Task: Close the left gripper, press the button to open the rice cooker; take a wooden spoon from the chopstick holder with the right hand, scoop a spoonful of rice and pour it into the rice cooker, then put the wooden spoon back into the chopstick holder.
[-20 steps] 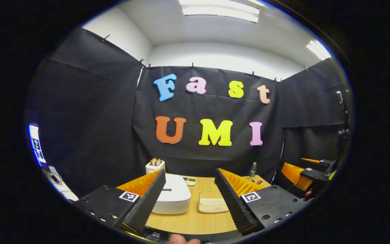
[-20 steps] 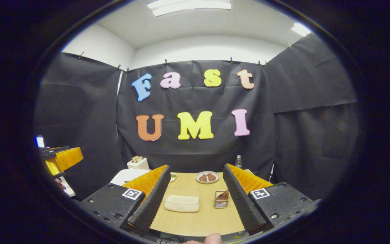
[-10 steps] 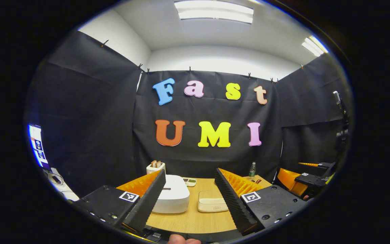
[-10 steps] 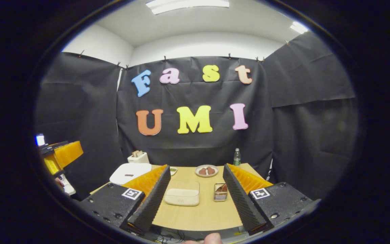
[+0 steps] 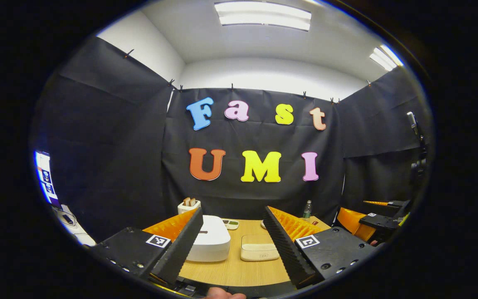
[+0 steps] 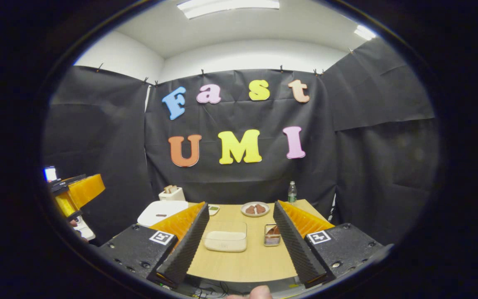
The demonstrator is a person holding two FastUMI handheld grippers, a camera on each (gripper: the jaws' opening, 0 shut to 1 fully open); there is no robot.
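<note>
The white rice cooker (image 5: 212, 245) sits lid-down on the wooden table (image 5: 235, 272), just ahead of my left gripper (image 5: 232, 211), which is open and empty. Beside it lies a clear box of rice (image 5: 259, 252). In the right gripper view the rice cooker (image 6: 162, 211) is at the left and the rice box (image 6: 225, 241) in the middle. The small chopstick holder (image 6: 271, 236) with the wooden spoon in it stands between the fingers of my right gripper (image 6: 240, 204). That gripper is open, empty and well short of the holder.
A white toaster (image 6: 171, 193) with bread stands at the back left, a plate (image 6: 255, 209) of brown food and a bottle (image 6: 291, 192) at the back. The other gripper (image 5: 371, 220) hangs off the table's right side. A hand-held gripper (image 6: 75, 193) shows at the left.
Both grippers stay open with only small drifts. The right gripper's view has tipped down a little, so more tabletop shows. The left gripper's view has lifted slightly.
</note>
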